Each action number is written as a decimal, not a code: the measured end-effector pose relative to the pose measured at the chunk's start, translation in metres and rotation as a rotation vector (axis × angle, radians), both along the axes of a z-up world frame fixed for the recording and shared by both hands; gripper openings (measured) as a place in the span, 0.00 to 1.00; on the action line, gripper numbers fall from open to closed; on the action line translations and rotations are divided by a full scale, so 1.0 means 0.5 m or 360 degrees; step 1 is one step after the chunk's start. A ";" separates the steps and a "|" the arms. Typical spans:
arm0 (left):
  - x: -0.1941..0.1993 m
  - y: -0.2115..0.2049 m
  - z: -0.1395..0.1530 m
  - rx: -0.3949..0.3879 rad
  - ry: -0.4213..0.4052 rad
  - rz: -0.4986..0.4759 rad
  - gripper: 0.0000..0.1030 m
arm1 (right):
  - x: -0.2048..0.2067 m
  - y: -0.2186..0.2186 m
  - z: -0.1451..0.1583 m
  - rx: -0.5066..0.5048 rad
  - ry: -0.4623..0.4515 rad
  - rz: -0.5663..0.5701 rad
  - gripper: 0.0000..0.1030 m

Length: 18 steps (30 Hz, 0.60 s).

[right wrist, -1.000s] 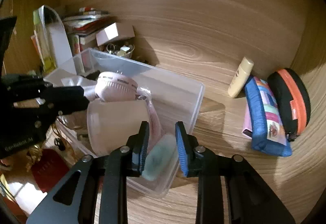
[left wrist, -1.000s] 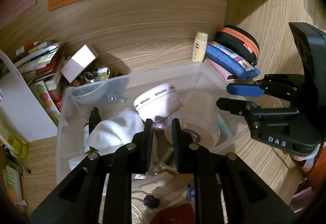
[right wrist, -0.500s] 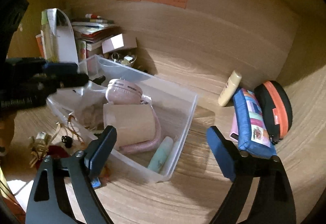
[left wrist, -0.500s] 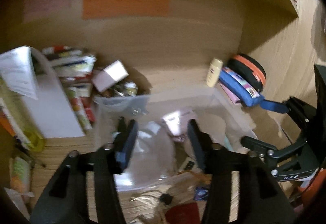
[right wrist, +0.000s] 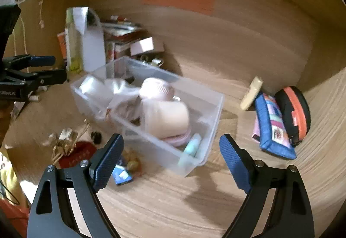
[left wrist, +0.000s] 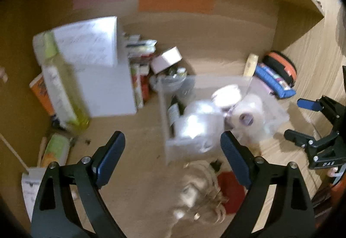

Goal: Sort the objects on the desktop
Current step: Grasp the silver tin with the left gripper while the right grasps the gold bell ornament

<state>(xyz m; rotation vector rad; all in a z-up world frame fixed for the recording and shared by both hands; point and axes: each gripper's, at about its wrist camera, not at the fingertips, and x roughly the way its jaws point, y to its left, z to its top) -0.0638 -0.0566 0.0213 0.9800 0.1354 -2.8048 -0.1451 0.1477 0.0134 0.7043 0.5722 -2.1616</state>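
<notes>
1. We see the left tongs (left wrist: pixel 172 151) spread wide with nothing between the pads; their jaws have just been opening, and only bare counter (left wrist: pixel 138 173) shows in the gap

2. The right tongs (right wrist: pixel 170 153) are likewise spread and empty, their jaws also just opened, with the near corner of the clear bin (right wrist: pixel 207 129) framed between the pads

3. In the right wrist view the bin sits at the centre, crowded with a paper roll (right wrist: pixel 166 116), a pink round gadget (right wrist: pixel 156 88), crumpled plastic and a pale green tube (right wrist: pixel 191 148) leaning in its 5 o'clock corner

4. Loose things lie on the counter at 8 o'clock of the bin: a tangle of twine (right wrist: pixel 64 142), a red pouch (right wrist: pixel 75 154) and a small blue packet (right wrist: pixel 122 175). At 3 o'clock, well apart, lie a blue pencil case (right wrist: pixel 272 127), an orange-trimmed case (right wrist: pixel 294 112) and a cream bottle (right wrist: pixel 252 94)

5. We judge the twine the chief risk: a pinch may gather only a few strands and drag the pouch along

6. The bin is light and heaped; a pad catching its rim could shove it or tip the tube out

7. The left view is blurred, so aiming from it could miss

8. Both tongs work close together and might collide over the same clutter
</notes>
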 end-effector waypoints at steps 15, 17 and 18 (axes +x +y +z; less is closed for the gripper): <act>0.048 -0.042 -0.137 -0.0012 -0.0302 -0.0019 0.87 | -0.025 -0.012 -0.124 0.0057 -0.0395 -0.0027 0.82; 0.048 -0.029 -0.139 -0.0035 -0.0299 -0.0080 0.87 | -0.036 -0.014 -0.129 0.0057 -0.0436 -0.0033 0.77; 0.049 -0.020 -0.138 -0.0057 -0.0292 -0.0108 0.87 | -0.041 -0.017 -0.131 0.0060 -0.0452 -0.0030 0.70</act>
